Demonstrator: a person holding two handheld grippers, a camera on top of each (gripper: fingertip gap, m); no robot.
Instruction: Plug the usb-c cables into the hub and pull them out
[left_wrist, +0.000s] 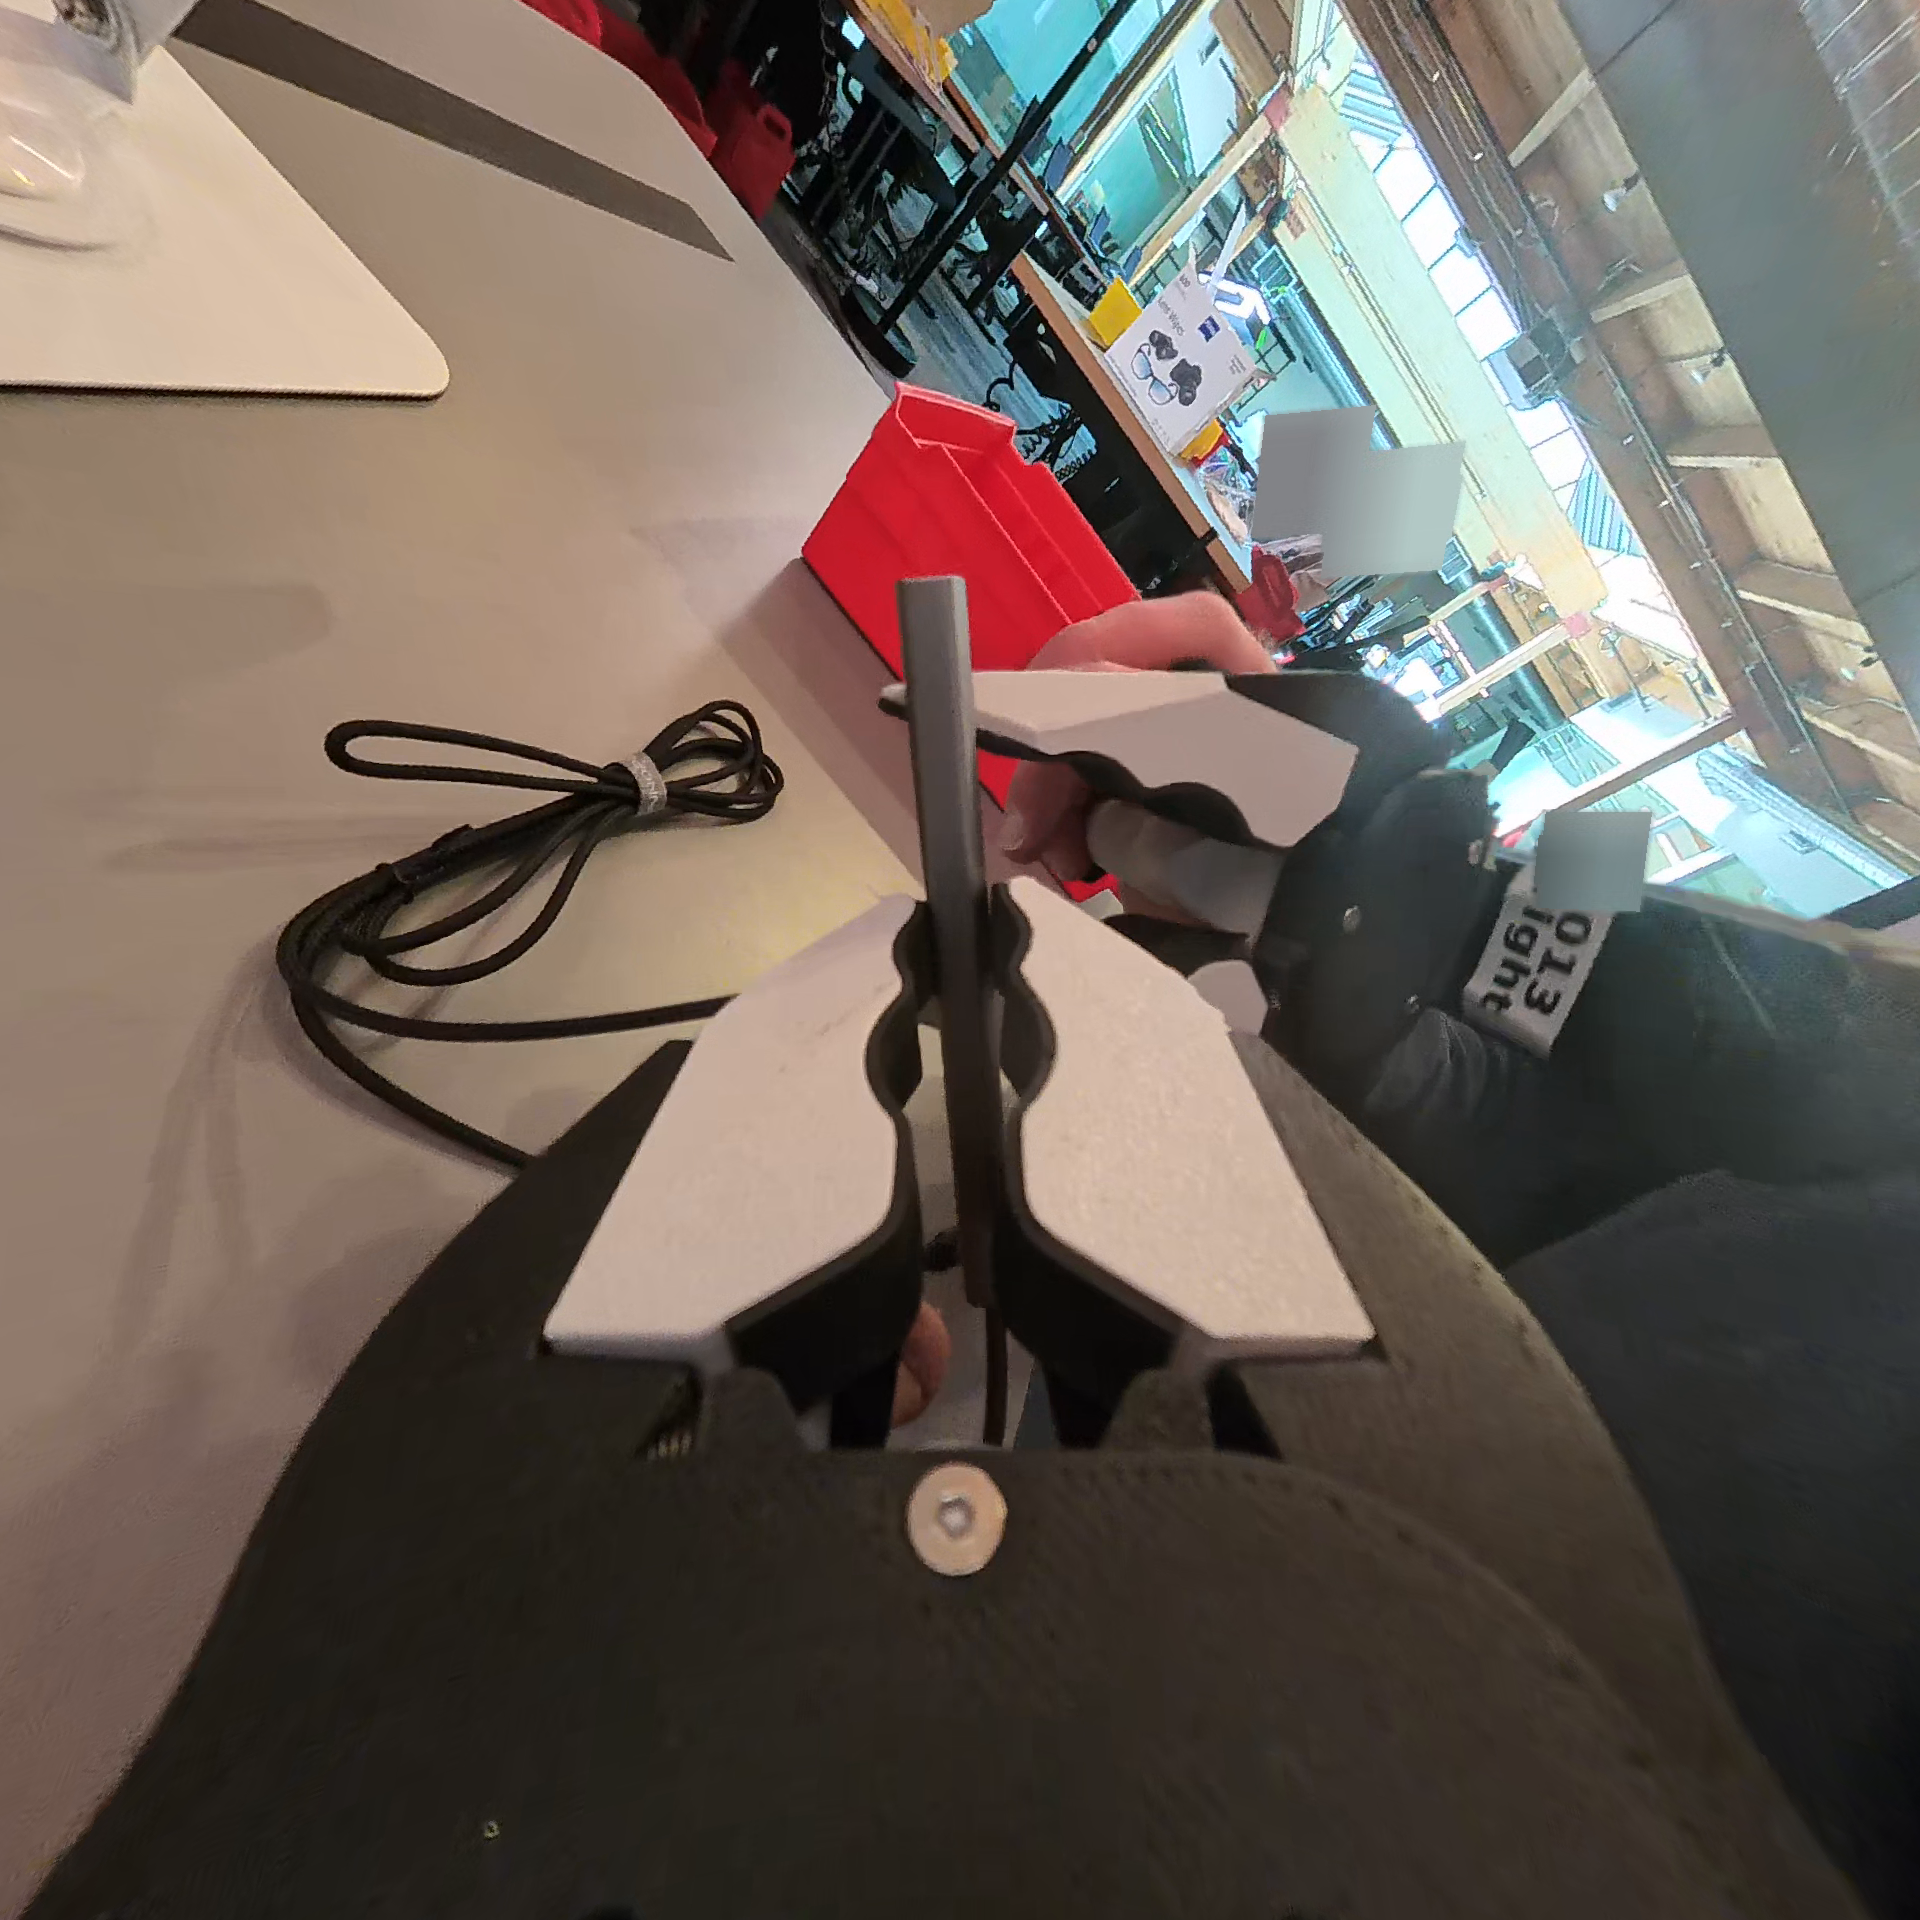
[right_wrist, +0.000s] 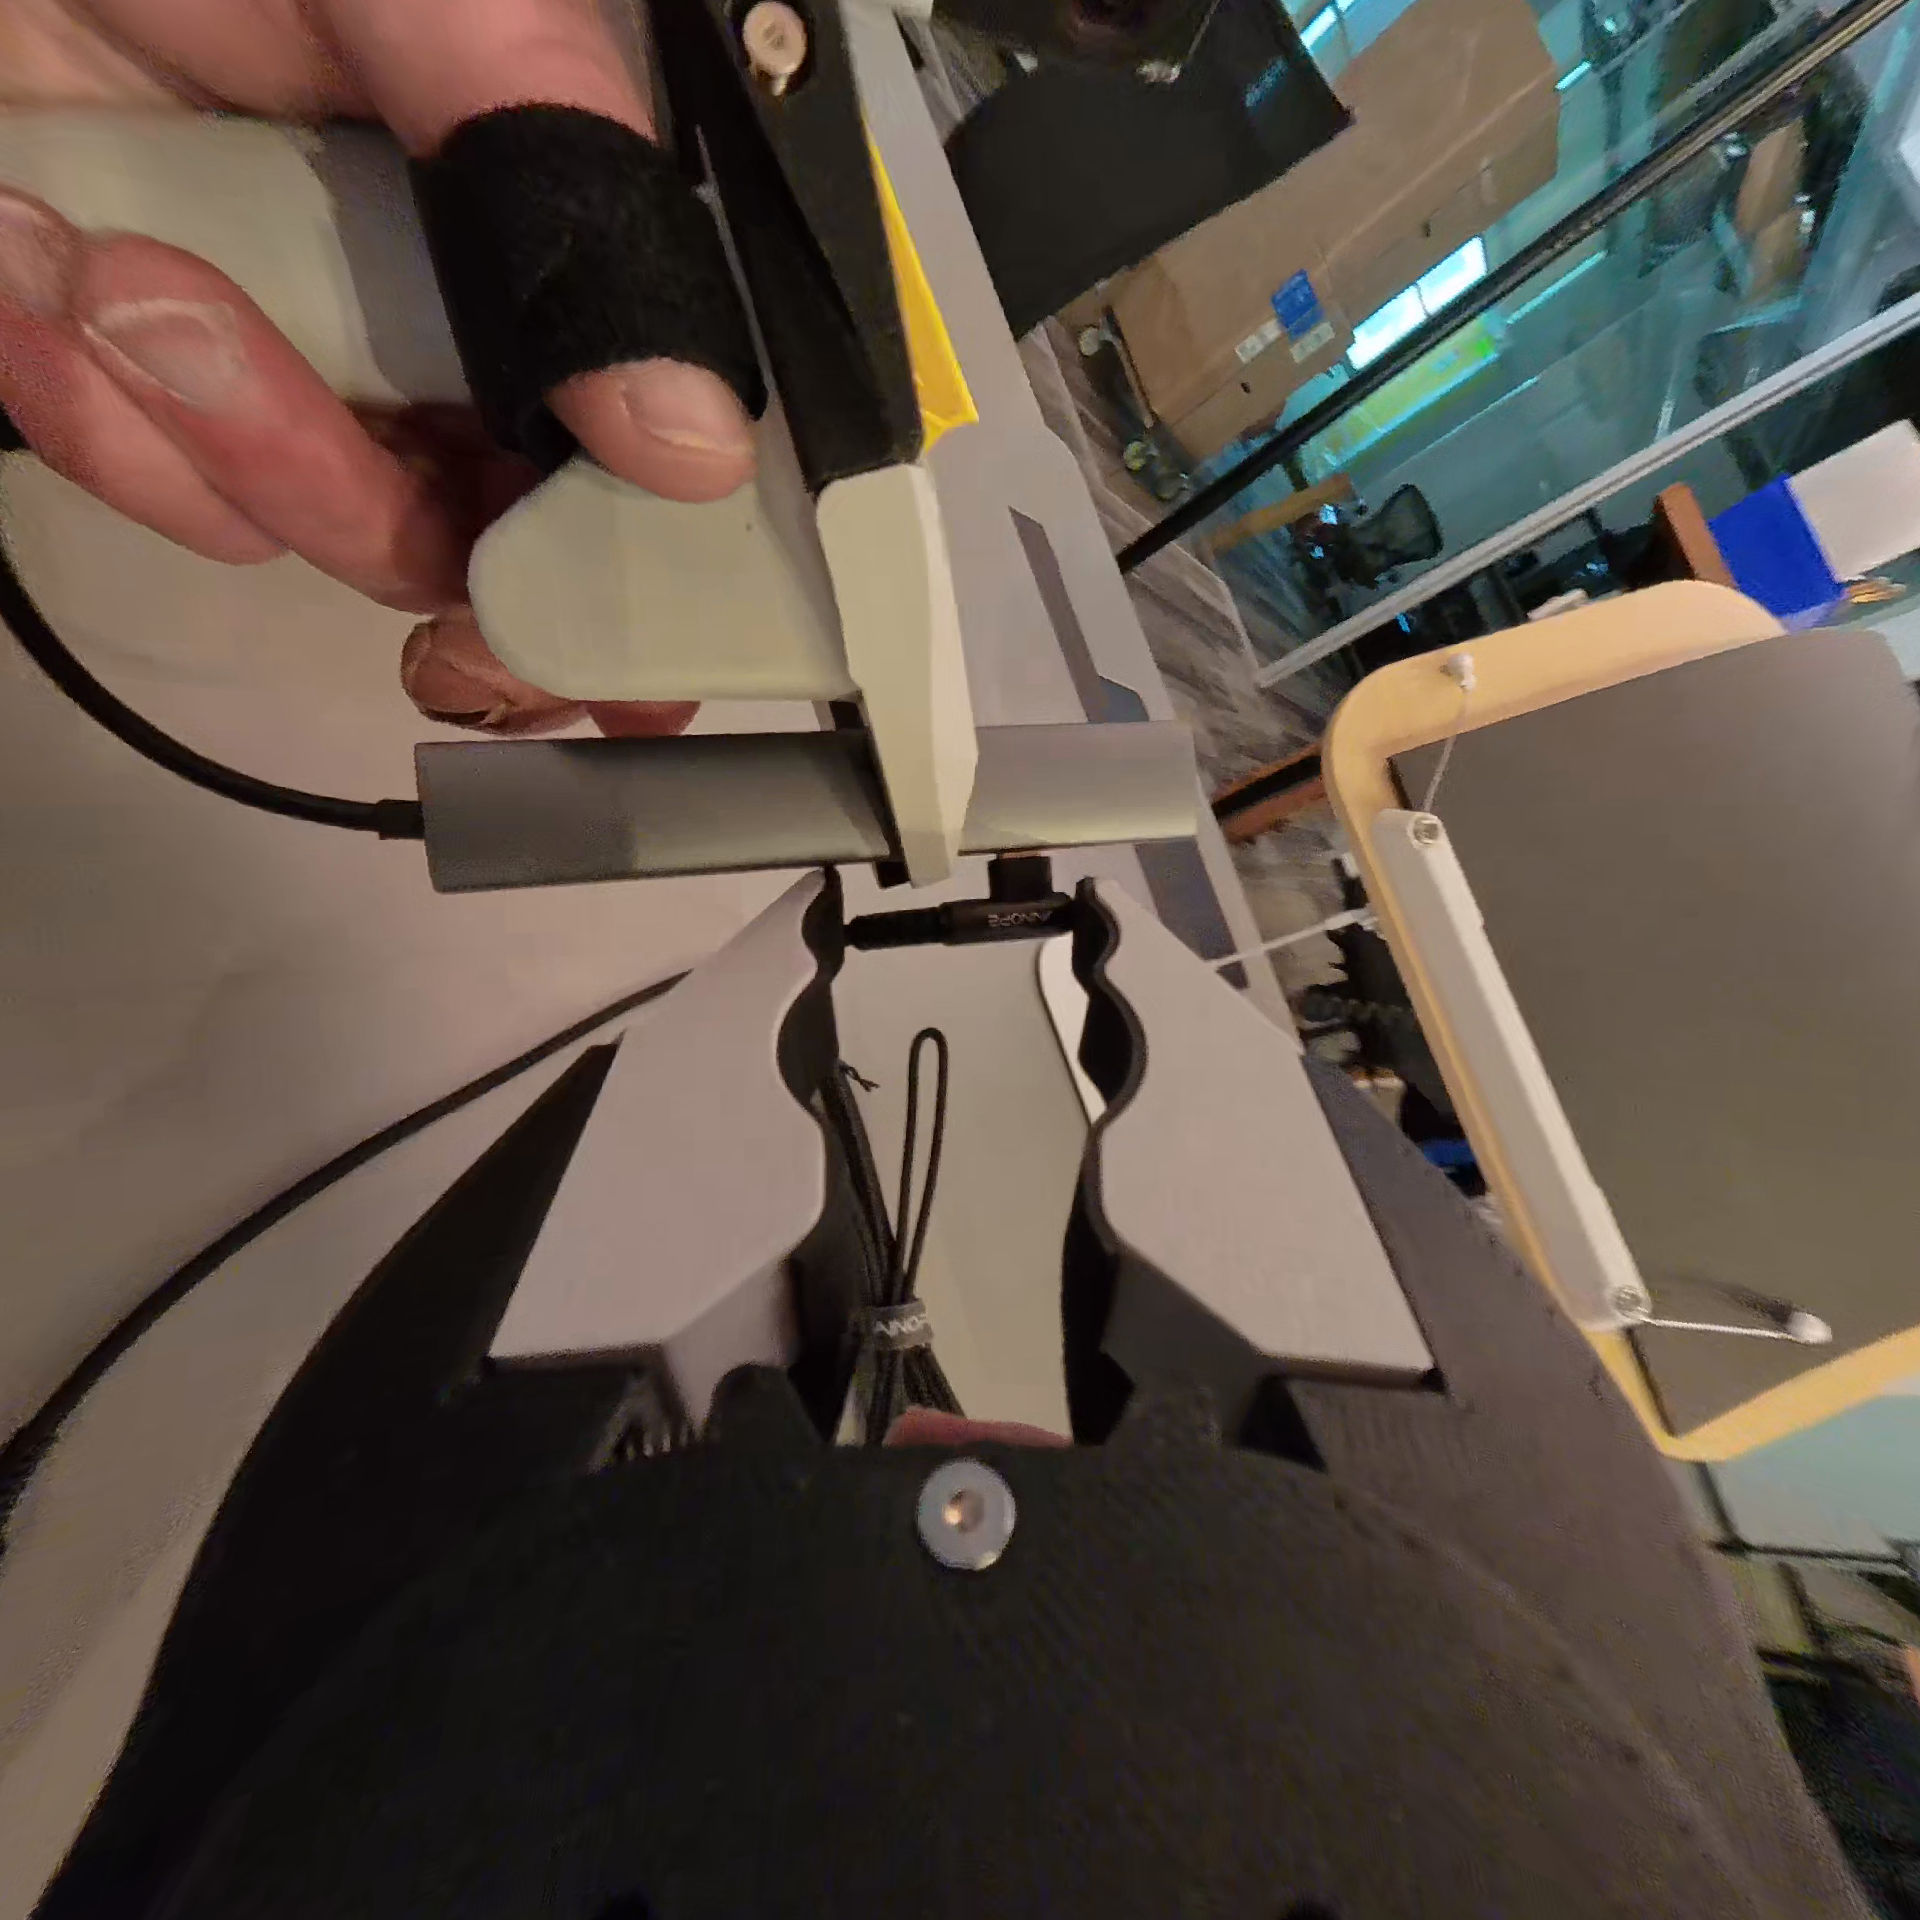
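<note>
One grey hub (left_wrist: 943, 831) is clamped edge-on between the two fingers of the left gripper (left_wrist: 961, 925), lifted above the table (left_wrist: 520, 623). The right gripper (right_wrist: 954, 904) pinches one angled USB-C plug (right_wrist: 1003, 914) at its fingertips, seated against the hub's underside. One bundled black cable (left_wrist: 540, 810), tied by one strap, lies on the table beside one red bin (left_wrist: 956, 520).

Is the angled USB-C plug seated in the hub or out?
In, apparently: the plug meets the hub edge between the right gripper jaws. Full seating cannot be told.
</note>
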